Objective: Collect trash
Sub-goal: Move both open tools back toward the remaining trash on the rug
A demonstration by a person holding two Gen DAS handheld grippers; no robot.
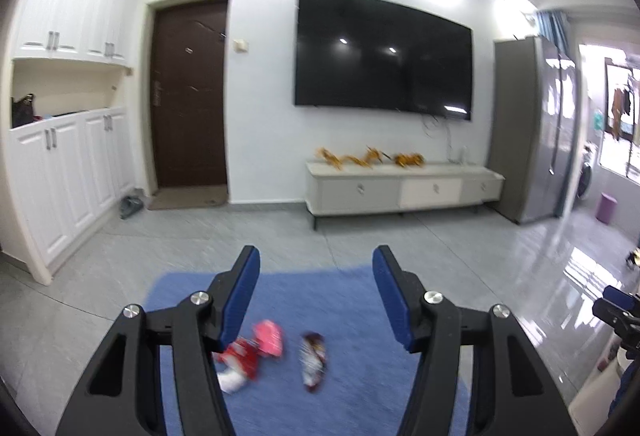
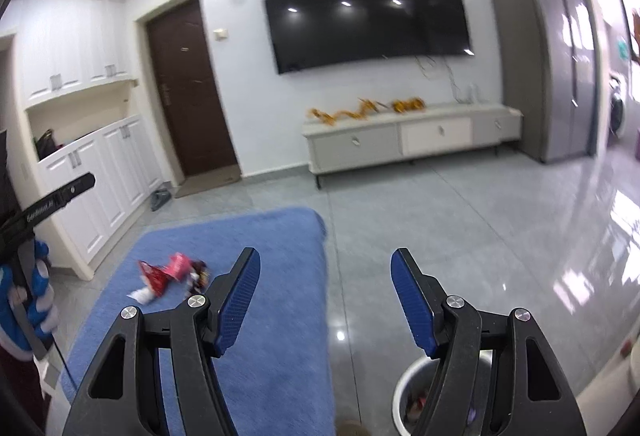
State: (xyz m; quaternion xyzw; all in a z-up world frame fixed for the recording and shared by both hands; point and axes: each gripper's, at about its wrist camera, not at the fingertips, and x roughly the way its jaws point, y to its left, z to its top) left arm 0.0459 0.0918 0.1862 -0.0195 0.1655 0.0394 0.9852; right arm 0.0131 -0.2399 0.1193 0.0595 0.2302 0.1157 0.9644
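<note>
Both grippers hang empty with fingers apart, the left gripper (image 1: pixel 316 300) above the snack wrappers (image 1: pixel 272 352) and the right gripper (image 2: pixel 326 300) above the trash bin (image 2: pixel 404 392), probably lining up another pickup.

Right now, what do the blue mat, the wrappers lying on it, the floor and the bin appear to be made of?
Blue mat: soft textile, seemingly short pile; matte, fuzzy surface.
Wrappers: probably thin plastic or foil film; crumpled, with bright print, though blurred.
Floor: glossy grey tile, likely ceramic or stone; grout lines and mirror-like reflections.
Bin: smooth pale wall, plastic or painted metal; cannot tell which.
</note>
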